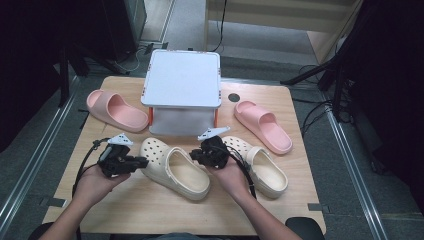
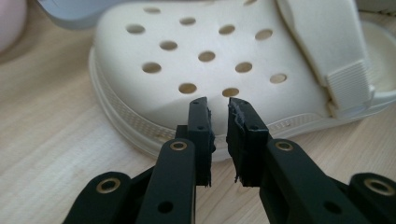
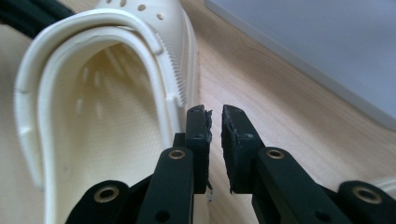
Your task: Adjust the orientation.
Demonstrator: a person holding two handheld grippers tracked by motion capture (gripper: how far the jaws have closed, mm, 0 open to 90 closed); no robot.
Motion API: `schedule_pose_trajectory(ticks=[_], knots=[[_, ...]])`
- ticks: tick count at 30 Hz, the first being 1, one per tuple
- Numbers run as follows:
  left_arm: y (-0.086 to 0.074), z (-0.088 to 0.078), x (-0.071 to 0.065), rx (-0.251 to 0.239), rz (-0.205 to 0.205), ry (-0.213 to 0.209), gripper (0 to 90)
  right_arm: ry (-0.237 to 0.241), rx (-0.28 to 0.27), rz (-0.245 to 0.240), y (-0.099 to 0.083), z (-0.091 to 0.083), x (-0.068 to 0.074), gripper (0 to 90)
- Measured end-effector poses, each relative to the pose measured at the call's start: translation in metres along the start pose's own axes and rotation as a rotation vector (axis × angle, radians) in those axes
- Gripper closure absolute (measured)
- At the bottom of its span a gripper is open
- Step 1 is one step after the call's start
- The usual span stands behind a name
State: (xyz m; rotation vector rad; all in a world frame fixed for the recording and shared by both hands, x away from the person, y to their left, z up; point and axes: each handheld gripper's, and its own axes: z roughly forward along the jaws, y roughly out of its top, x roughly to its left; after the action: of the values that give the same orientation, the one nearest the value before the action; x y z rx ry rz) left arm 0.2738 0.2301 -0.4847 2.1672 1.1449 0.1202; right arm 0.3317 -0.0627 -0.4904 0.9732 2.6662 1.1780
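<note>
Nearest the person's edge of the wooden table (image 1: 150,210), two hands bracket a cream perforated clog (image 1: 175,167) that lies toe toward the far left and heel opening toward the near right. The left gripper (image 1: 142,161) sits at the clog's toe side; in the left gripper view its jaws stand almost together with a thin slit between them, nothing in it, tips just at the ribbed sole edge of the clog (image 2: 205,70). The right gripper (image 1: 194,156) sits at the clog's other flank, near the heel opening; in the right gripper view its jaws are likewise nearly closed on nothing, tips just beside the rim of the clog (image 3: 154,60).

As I judge it, both tools are lining up to seize this clog. To do it well, each would need to spread wider first, then bite on something thin: the collar rim for the right, the sole lip or strap for the left, with both closing evenly so the soft foam does not twist.

Just beyond the right hand lies a second cream clog (image 1: 262,167), its toe hidden behind the hand. Farther back stands a white shoe rack (image 1: 182,80), with a pink slide (image 1: 116,111) to its left and another pink slide (image 1: 263,126) to its right. Whether either gripper actually touches the clog is hard to make out.
</note>
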Motion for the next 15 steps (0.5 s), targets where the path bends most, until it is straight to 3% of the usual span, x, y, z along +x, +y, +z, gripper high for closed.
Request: schedule_pose_trajectory(ticks=[2,7,8,11,15], knots=[[-0.001,0.000,-0.002,-0.015,0.006,0.009,78.8,-0.016,-0.005,-0.012,0.003,0.001,0.000,82.5],[-0.005,0.001,-0.001,-0.013,0.003,0.008,78.8,0.013,0.008,-0.003,0.007,0.003,-0.003,85.3],[-0.007,0.001,-0.001,-0.010,-0.007,0.008,78.8,0.019,0.031,-0.025,0.009,0.008,0.001,85.9],[-0.010,0.001,-0.002,0.003,-0.008,0.011,78.7,-0.010,0.028,-0.059,0.011,0.009,0.004,85.9],[-0.011,0.002,0.000,-0.007,-0.022,-0.018,76.6,0.013,0.025,-0.034,0.009,0.009,0.004,88.1]])
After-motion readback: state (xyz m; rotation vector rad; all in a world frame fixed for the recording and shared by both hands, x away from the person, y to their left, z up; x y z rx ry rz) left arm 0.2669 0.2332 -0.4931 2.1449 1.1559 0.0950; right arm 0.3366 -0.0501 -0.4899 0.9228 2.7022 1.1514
